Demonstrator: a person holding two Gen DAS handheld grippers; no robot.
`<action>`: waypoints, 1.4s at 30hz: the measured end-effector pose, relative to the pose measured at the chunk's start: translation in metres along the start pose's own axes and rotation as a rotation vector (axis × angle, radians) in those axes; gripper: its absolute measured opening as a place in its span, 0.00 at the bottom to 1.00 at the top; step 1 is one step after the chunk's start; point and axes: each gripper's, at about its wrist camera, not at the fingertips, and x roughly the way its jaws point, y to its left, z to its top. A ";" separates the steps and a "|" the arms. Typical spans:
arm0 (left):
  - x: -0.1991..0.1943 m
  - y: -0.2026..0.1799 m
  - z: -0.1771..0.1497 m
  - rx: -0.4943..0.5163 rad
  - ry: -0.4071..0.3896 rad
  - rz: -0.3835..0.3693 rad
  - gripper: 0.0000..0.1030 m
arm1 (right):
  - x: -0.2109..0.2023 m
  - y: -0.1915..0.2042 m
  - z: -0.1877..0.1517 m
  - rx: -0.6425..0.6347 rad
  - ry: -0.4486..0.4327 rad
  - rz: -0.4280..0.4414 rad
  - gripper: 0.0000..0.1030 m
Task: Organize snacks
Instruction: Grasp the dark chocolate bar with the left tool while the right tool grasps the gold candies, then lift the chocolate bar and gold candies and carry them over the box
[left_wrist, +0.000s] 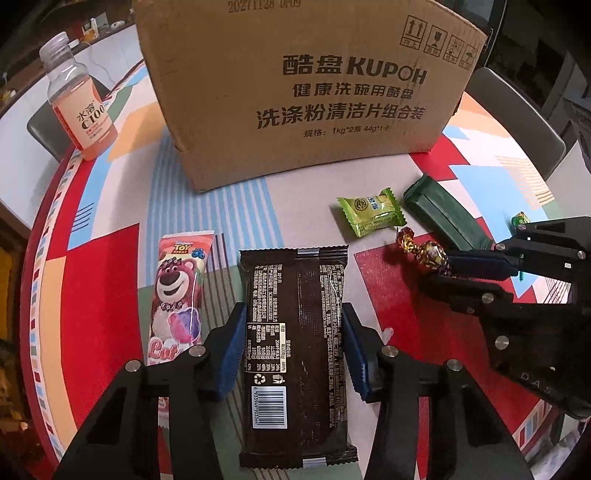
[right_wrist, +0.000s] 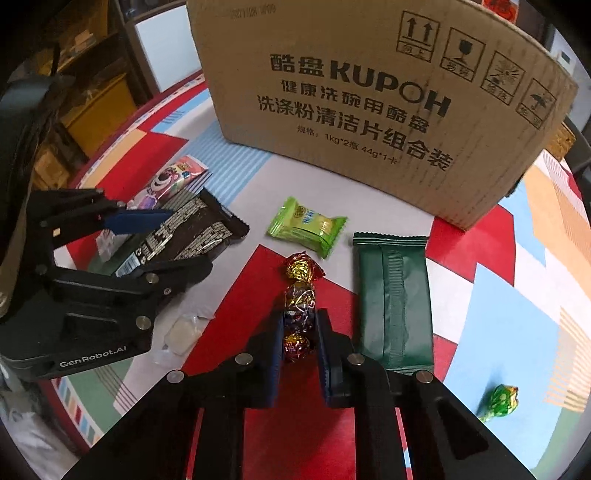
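Snacks are spread on a patterned tablecloth (left_wrist: 122, 258) in front of a cardboard box (left_wrist: 306, 92). A dark brown packet (left_wrist: 295, 332) is bracketed by the left gripper (left_wrist: 293, 321), whose blue pads (left_wrist: 234, 343) are pressed against its long edges; just left of that claw a pink bear-printed packet (left_wrist: 177, 295) is seen in full only in the left view. A string of foil-wrapped candies (right_wrist: 299, 306) is clamped at its near end between the fingers of the right gripper (right_wrist: 299, 328). Just right of that claw a dark green packet (right_wrist: 391, 299) lies flat; ahead of it rests a light green candy (right_wrist: 306, 225). A drink bottle (left_wrist: 79, 103) is shown by the left view alone. A small white wrapped sweet (right_wrist: 181, 332) and a green foil candy (right_wrist: 500, 400) are shown clearly only by the right view.
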 end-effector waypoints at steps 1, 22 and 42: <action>-0.002 0.000 -0.001 -0.001 -0.003 0.002 0.47 | -0.001 0.001 0.000 0.003 -0.006 0.001 0.17; -0.081 0.000 0.008 -0.039 -0.216 0.005 0.47 | -0.070 -0.007 -0.005 0.088 -0.180 0.006 0.17; -0.171 0.002 0.072 -0.002 -0.505 0.042 0.47 | -0.166 -0.022 0.049 0.149 -0.491 -0.024 0.17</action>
